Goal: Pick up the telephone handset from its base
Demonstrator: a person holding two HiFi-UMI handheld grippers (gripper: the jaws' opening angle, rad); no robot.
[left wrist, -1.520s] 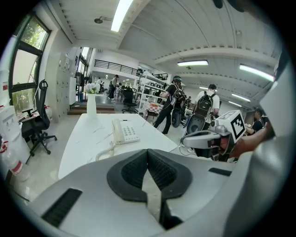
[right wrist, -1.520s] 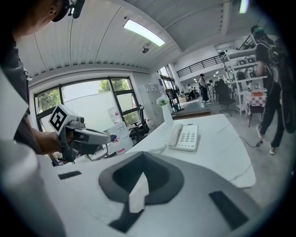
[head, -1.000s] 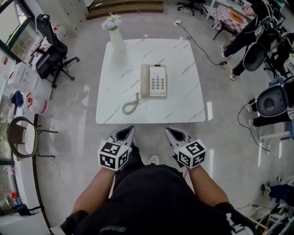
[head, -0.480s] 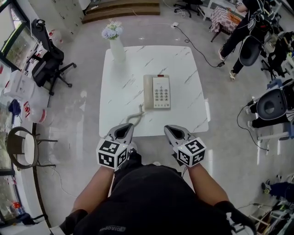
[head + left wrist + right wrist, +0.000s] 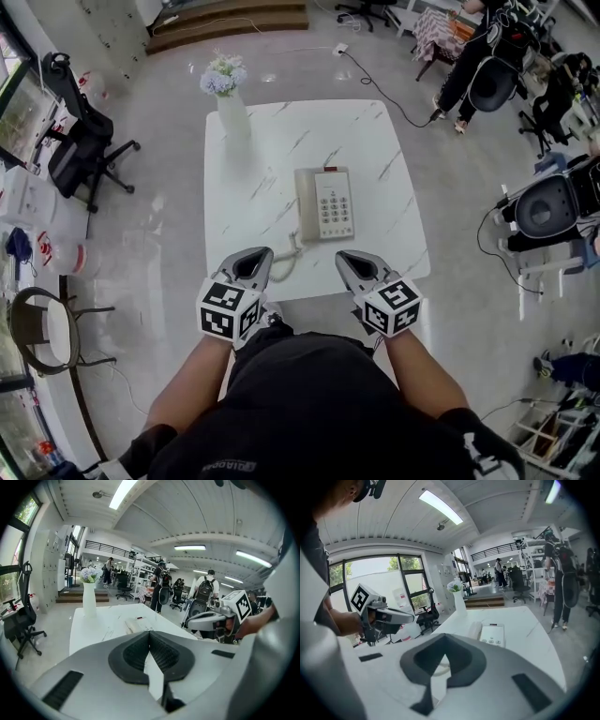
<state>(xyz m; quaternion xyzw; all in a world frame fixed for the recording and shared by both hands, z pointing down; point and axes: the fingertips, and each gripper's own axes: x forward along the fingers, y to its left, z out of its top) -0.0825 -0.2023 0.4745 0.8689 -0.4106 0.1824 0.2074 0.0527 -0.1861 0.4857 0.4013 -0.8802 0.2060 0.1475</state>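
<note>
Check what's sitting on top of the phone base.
The handset lies along the left side of the phone base, with the keypad bare beside it. Nothing else rests on it. The part of the base beneath the handset is covered.

Glossy grey floor (image 5: 155, 239), black office chair (image 5: 80, 155)

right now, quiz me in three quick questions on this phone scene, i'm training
1. True or false: the handset lies in its cradle on the telephone base.
2. In the head view, where on the white table does the vase of flowers stand? A far left corner; B near right corner; C on the keypad.
3. Fill in: the right gripper is ____ and holds nothing.
Key: 1 true; 2 A; 3 shut.
</note>
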